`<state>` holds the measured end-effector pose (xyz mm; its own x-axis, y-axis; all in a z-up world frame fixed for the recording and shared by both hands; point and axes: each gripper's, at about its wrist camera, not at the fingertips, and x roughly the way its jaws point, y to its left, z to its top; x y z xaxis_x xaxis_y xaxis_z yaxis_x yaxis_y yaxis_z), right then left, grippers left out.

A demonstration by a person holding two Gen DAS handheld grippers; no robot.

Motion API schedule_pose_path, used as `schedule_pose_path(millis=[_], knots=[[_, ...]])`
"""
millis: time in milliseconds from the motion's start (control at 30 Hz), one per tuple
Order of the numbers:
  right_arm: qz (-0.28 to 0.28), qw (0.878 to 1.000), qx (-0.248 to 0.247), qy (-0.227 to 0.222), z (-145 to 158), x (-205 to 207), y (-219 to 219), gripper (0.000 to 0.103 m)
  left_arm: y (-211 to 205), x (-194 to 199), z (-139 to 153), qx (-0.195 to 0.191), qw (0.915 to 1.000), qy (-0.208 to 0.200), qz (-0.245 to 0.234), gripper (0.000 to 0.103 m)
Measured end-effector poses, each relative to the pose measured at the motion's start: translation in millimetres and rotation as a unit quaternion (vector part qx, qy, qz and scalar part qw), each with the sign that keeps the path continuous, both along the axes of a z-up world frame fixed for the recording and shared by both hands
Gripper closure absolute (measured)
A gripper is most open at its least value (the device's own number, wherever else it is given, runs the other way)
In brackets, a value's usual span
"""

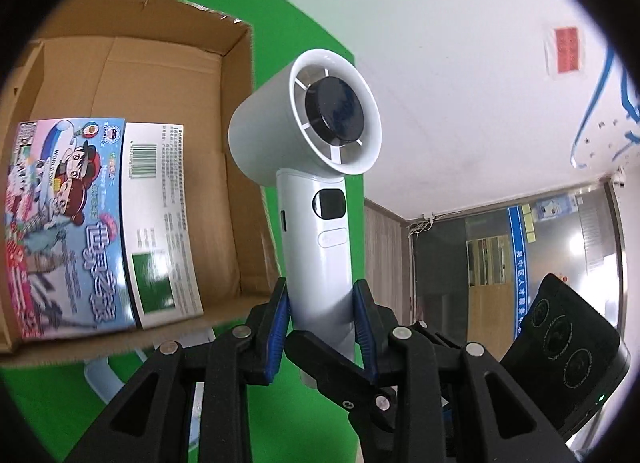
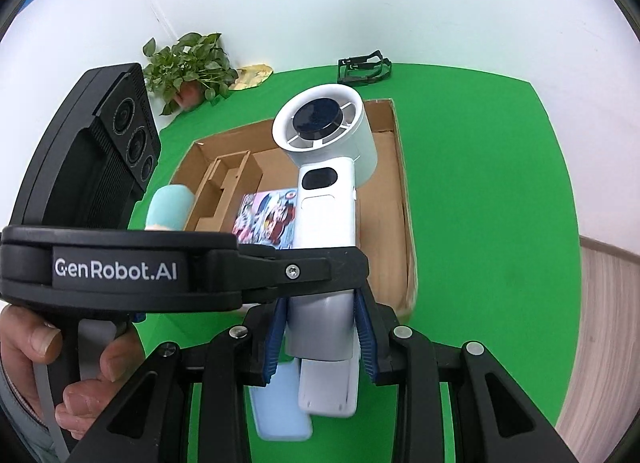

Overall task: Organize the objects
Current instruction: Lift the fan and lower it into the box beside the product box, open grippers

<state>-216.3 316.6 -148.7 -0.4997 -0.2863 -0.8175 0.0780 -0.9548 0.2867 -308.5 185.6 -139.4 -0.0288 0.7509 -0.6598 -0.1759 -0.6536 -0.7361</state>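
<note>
Green cloth covers the tabletop (image 2: pixel 480 183), with a white wall behind it and a potted plant (image 2: pixel 188 67) at its far left corner. An open cardboard box (image 2: pixel 404 191) lies on the cloth, already holding a colourful printed game box (image 1: pixel 80 223) on its floor and a cardboard insert (image 2: pixel 224 187) along its left side.

Both grippers grip one thing — a white handheld fan (image 1: pixel 312 167), lifted clear of the cloth above the cardboard box. The left gripper (image 1: pixel 322 319) has its jaws narrowed onto the lower part of the handle, blue pads pressing either side. The right gripper (image 2: pixel 320 337) clamps the handle too, low down, and the left tool crosses just in front of it, a hand (image 2: pixel 52 367) around its grip. The fan's round head points up and away over the box.

This looks like the carry stage: the fan is picked up but not yet put away. The next move probably calls for lowering it into the bare floor of the box beside the game box — tilted flat enough to clear the walls, both grips opening only once it rests. Two pale flat items (image 2: pixel 304 395) lie on the cloth under the right gripper, likely awaiting their turn.
</note>
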Motion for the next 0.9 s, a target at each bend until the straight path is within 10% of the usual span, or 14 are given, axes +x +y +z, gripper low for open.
schedule_pose_path(millis=[500,900], knots=[[0.0,0.994,-0.008,-0.113,-120,-97,8,0.073,17,-44,-96,-0.025,0.9938,-0.108,0.006,0.073],[0.001,0.986,0.002,-0.165,-159,-89,-2,0.072,34,-22,-98,-0.066,0.9923,-0.105,0.002,0.071]])
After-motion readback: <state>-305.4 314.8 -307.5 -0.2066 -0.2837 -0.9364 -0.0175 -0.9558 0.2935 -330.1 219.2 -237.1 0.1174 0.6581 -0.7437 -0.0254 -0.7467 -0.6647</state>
